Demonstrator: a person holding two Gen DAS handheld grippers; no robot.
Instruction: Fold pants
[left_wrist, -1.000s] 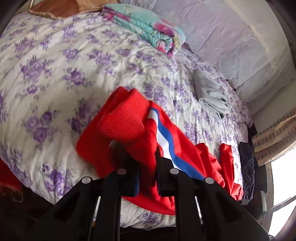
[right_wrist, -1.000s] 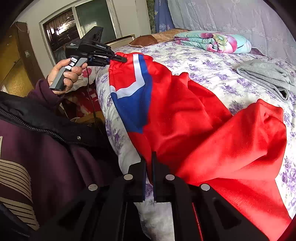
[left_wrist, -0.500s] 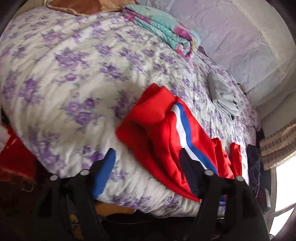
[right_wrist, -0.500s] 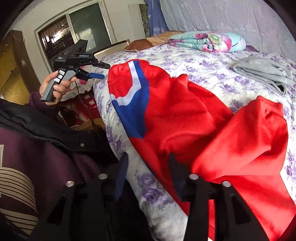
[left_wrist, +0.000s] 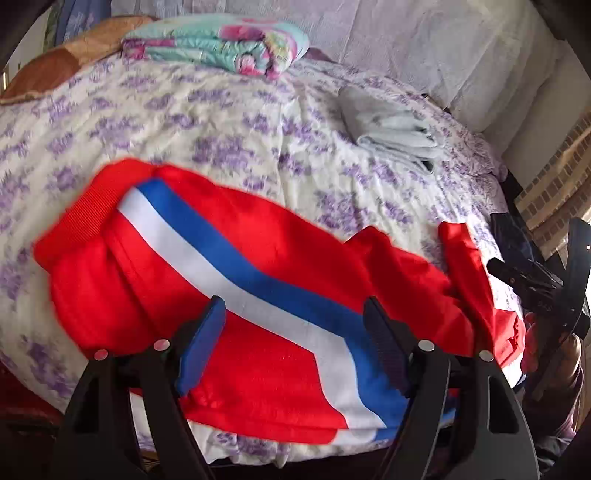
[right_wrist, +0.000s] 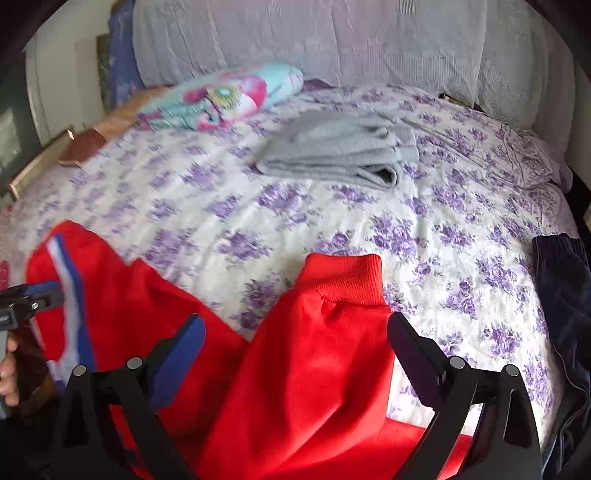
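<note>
Red pants (left_wrist: 258, 295) (white and blue side stripe) are shown lying rumpled on the near part of the bed (left_wrist: 221, 122), one ribbed cuff (right_wrist: 343, 275) turned toward the middle of the floral sheet. The left gripper (left_wrist: 295, 339) is held over the striped leg with its fingers (left_wrist: 201, 343) spread and nothing between them. The right gripper (right_wrist: 295, 354) is seen above the cuffed leg, its fingers (right_wrist: 413, 354) likewise spread wide and empty. A folded grey garment (right_wrist: 340, 151) and a folded floral blanket (right_wrist: 221, 98) are seen farther back, well apart from the pants.
</note>
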